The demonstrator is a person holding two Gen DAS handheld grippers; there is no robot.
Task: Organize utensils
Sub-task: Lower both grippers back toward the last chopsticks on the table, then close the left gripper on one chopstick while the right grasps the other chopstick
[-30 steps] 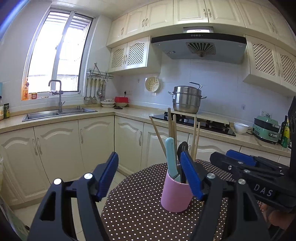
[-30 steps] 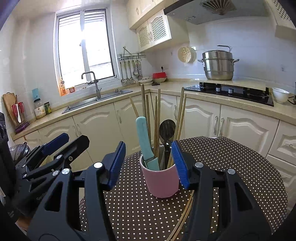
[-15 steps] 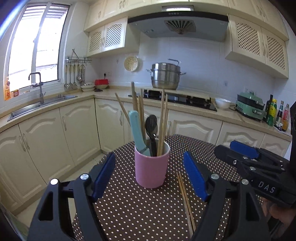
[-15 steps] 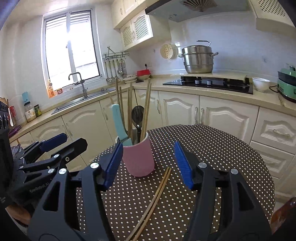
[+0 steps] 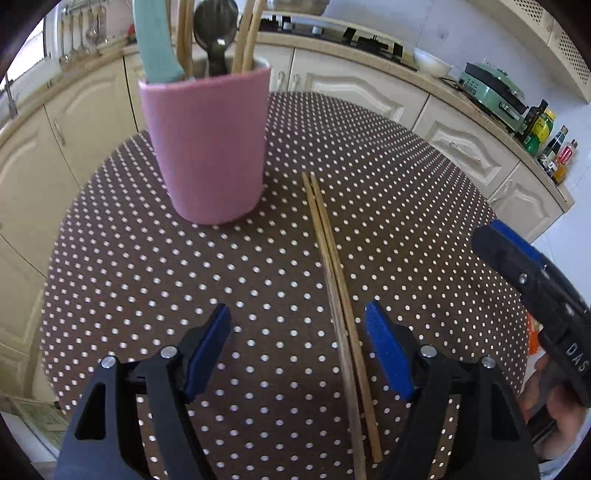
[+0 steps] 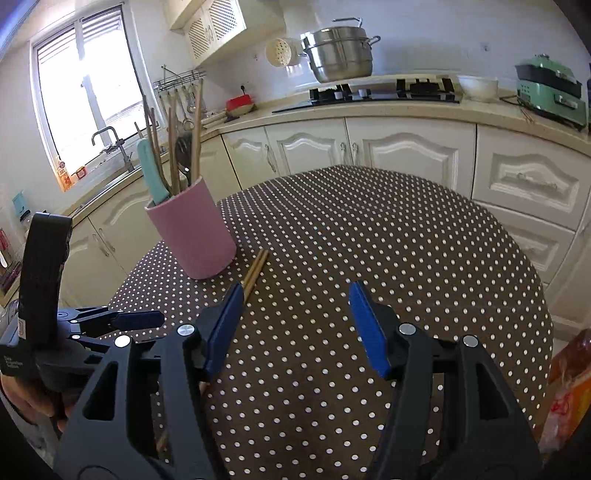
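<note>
A pink cup (image 5: pixel 208 147) stands on the dotted round table (image 5: pixel 424 206) and holds a teal-handled utensil (image 5: pixel 155 40), a dark spoon (image 5: pixel 216 27) and several wooden chopsticks. A loose pair of chopsticks (image 5: pixel 332 258) lies on the cloth right of the cup. My left gripper (image 5: pixel 297 332) is open, low over the table, with the pair's near part just inside its right finger. My right gripper (image 6: pixel 295 321) is open and empty, its left finger over the pair (image 6: pixel 255 269). The cup also shows in the right wrist view (image 6: pixel 194 232).
The right gripper's body (image 5: pixel 535 295) sits at the table's right side in the left wrist view. An orange packet (image 6: pixel 569 384) lies at the table's right edge. Kitchen cabinets, a hob (image 6: pixel 384 92) and a steel pot (image 6: pixel 338 55) stand behind.
Both grippers have dropped and tilted down toward the table. The left one has closed in on the loose chopsticks; the cup now lies farther off to the left.
</note>
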